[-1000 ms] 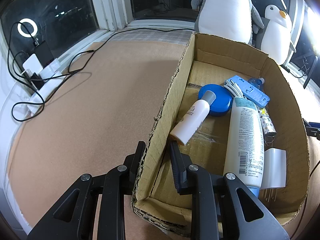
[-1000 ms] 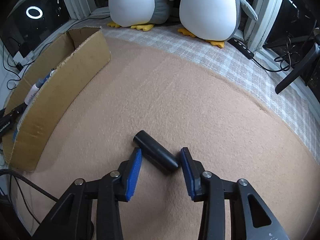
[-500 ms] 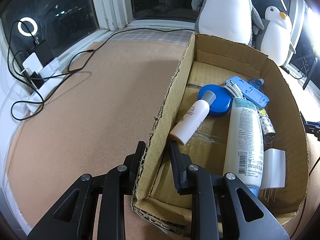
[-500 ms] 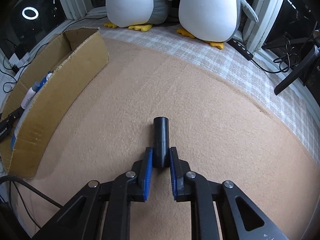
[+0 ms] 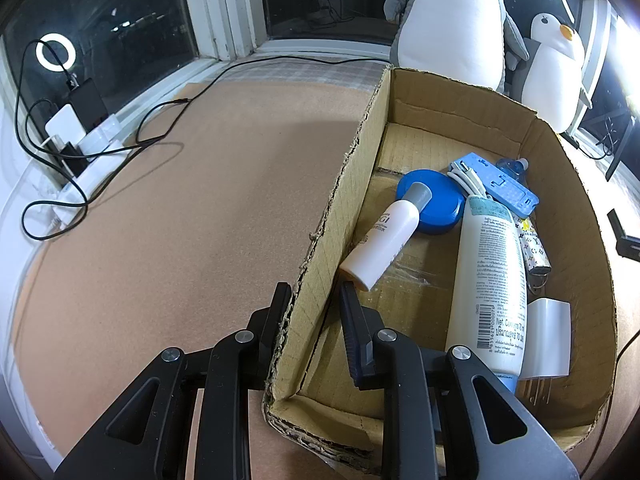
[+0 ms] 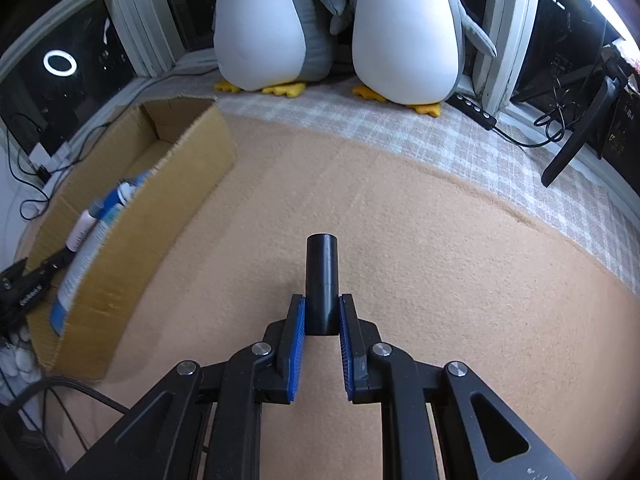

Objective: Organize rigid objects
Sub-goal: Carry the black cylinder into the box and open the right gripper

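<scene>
My left gripper point(image 5: 314, 292) is shut on the left wall of the cardboard box point(image 5: 352, 184), one finger outside and one inside. In the box lie a small white bottle point(image 5: 384, 240), a blue round lid point(image 5: 436, 208), a tall white lotion bottle point(image 5: 490, 280), a light-blue socket strip point(image 5: 496, 184), a patterned tube point(image 5: 532, 248) and a white charger plug point(image 5: 548, 336). My right gripper point(image 6: 322, 302) is shut on a black cylinder point(image 6: 322, 264), which sticks out forward over the tan mat. The cardboard box point(image 6: 160, 196) stands to its left.
Two plush penguins point(image 6: 404, 32) sit at the far edge on a checked cloth point(image 6: 480, 148). Black cables point(image 5: 132, 148) and a white power strip point(image 5: 88, 160) lie at the left by the window. A black stand point(image 6: 576, 136) leans at the right.
The right jaws closed onto the black cylinder, which turned from lying slantwise to pointing straight ahead between the pads. The left gripper and the box have not moved.
</scene>
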Available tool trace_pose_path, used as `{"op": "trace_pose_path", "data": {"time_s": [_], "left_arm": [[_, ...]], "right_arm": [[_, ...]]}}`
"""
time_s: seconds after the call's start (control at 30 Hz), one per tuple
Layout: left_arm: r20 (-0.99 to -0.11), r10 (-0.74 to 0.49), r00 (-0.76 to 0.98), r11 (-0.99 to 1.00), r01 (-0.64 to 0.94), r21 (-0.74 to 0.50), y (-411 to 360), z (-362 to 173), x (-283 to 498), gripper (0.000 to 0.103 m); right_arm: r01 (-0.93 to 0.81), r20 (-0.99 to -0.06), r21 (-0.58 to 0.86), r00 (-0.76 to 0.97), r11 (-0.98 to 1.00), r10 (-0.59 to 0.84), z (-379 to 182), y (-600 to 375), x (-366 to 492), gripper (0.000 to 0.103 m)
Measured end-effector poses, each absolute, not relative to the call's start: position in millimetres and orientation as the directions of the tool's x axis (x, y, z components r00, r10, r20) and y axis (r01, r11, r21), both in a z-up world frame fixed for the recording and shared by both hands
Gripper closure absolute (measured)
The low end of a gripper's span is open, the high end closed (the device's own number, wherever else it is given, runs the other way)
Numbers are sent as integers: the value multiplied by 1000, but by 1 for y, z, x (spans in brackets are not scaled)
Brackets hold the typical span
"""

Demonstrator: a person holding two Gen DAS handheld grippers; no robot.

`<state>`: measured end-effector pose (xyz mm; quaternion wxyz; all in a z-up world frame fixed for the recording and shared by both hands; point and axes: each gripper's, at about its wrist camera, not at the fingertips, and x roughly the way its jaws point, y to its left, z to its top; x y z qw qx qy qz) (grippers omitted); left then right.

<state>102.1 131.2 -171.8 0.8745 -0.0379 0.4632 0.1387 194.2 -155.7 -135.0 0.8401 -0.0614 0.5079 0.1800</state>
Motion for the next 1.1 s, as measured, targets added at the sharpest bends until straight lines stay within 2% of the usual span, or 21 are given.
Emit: {"op": "trace_pose_path", "data": {"time_s": [0.5, 1.1], "left_arm": [[-820, 203, 535, 959, -276, 57, 131, -172, 103, 80], [-820, 202, 535, 960, -276, 57, 131, -172, 103, 80]], "right_arm": [[-478, -816, 130, 446, 869, 368, -81, -87, 178, 88], [-583, -819, 165, 368, 796, 440, -93, 1, 180, 88]]}}
